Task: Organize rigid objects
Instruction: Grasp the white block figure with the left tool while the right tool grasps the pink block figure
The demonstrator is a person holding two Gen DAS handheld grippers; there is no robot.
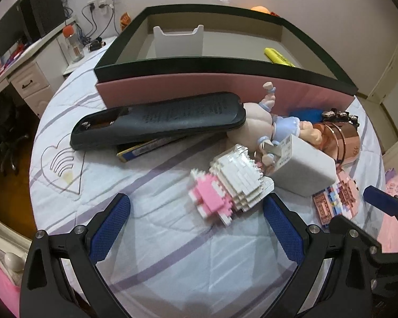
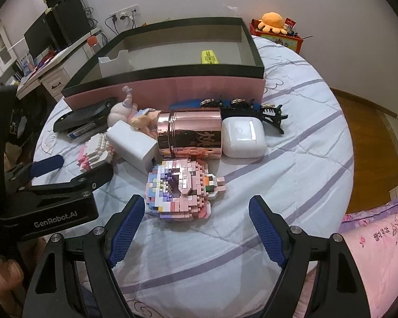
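A pink box with a black rim [image 1: 225,66] [image 2: 172,87] stands at the back of the bed, holding a yellow highlighter [image 1: 277,57] [image 2: 211,57] and a white holder [image 1: 177,42]. In front lie a black remote [image 1: 159,120], a doll [image 1: 268,122], a white charger [image 1: 302,164] [image 2: 131,143], a rose-gold can [image 2: 191,132], a white earbud case [image 2: 242,139], a white-pink brick figure [image 1: 230,182] and a pink brick model [image 2: 180,190]. My left gripper [image 1: 196,222] is open just before the white-pink figure. My right gripper [image 2: 196,228] is open just before the pink model.
Black hair clips [image 2: 252,108] lie behind the earbud case. A desk with a monitor [image 1: 10,34] stands at the left. A pink pillow [image 2: 379,251] is at the right. The floor [image 2: 371,132] drops off beyond the bed's right edge.
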